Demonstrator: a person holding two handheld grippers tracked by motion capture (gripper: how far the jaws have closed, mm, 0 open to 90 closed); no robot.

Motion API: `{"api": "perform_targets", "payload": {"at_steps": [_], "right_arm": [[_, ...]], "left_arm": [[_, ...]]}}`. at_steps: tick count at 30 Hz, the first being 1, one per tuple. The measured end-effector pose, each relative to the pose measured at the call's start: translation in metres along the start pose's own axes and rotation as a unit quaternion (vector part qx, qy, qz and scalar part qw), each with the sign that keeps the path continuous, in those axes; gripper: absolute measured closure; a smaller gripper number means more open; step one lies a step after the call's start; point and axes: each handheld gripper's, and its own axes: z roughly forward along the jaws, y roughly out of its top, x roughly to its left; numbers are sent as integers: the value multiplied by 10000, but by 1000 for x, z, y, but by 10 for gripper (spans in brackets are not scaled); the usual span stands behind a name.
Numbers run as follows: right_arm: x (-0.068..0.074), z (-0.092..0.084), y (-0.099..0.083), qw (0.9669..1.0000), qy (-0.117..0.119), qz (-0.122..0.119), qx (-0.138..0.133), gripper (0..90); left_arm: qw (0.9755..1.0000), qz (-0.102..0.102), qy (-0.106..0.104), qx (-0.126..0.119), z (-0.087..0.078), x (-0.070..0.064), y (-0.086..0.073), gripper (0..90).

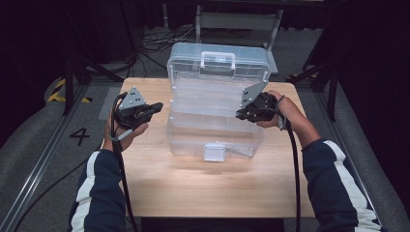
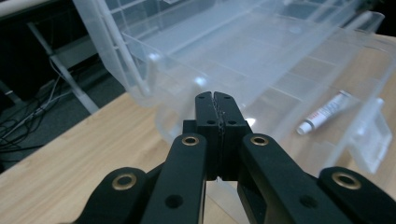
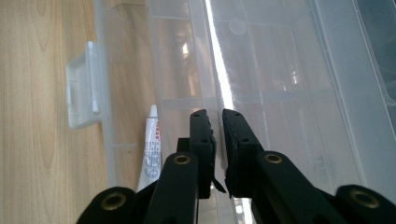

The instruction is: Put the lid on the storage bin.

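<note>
While both hands hover at the box, notes run view by view.

High view: clear plastic tackle box (image 1: 215, 108) sits mid-table (image 1: 159, 188), lid raised toward the far side, long axis running left to right, latch (image 1: 213, 151) facing the person.
High view, hands: left gripper (image 1: 153, 108) just off the box's left end, apart from it; right gripper (image 1: 240, 114) over the right end, at the tray edge, so the right is nearer.
Left gripper view: jaws pressed together on nothing; box wall lies ahead and to the right, a small tube (image 2: 323, 112) inside on the floor.
Right gripper view: jaws nearly closed, seemingly pinching the thin tray edge (image 3: 219, 79); tube (image 3: 150, 151) left of them.
Room: bare wood left and front; the lid blocks the far side.
</note>
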Motion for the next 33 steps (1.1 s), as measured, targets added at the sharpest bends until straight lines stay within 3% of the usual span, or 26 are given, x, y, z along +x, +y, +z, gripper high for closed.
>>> {"api": "perform_targets", "payload": {"at_steps": [2,12,21,26,33], "right_arm": [[1,0,0,10000,-36,-6,6,836],[6,0,-3,9999,-116,-15,-52,833],[8,0,-4,9998,-174,-25,-87,827],[11,1,-6,9999,-115,-38,-68,828],[15,3,-8,9999,-75,-75,-90,827]], "left_arm": [[9999,19,131,31,5,3,5,900],[9997,-45,259,-24,29,21,23,900],[9996,-140,199,-123,42,28,39,900],[9994,-103,294,-140,49,32,49,900],[9995,-135,279,-108,54,33,51,900]]}}
